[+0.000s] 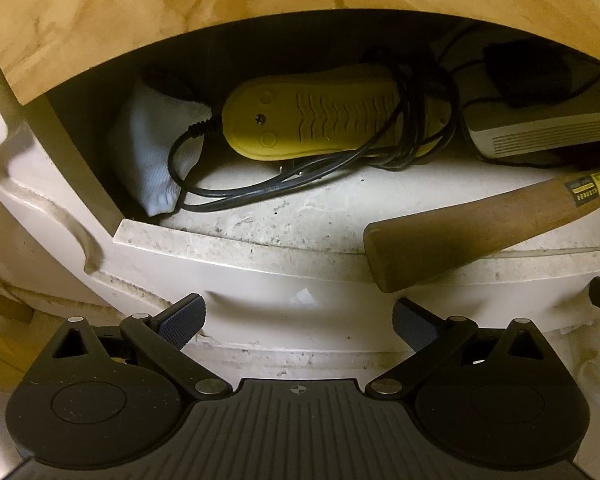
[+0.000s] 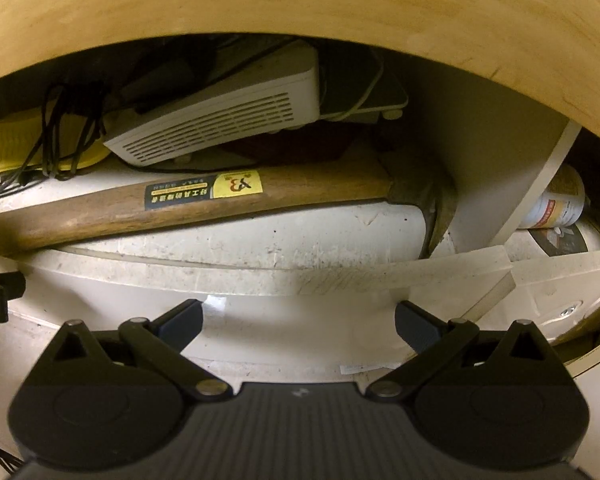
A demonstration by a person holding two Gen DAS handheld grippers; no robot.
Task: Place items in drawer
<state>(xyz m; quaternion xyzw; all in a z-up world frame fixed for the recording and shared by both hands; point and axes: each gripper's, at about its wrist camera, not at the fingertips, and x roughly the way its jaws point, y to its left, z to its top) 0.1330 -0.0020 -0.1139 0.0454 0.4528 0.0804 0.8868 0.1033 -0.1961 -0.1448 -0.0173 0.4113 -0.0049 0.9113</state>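
White cloth (image 1: 156, 152) shows left only, can (image 2: 556, 200) right only; both jaws apart.

Open drawer (image 2: 260, 268): hammer (image 2: 180, 204), yellow device (image 1: 312, 120).

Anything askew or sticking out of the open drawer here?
Yes. The hammer lies diagonally, and its handle end rests on top of the drawer's front edge and pokes out past it, so it looks likely to block closing. Both grippers, left and right, are open and empty.
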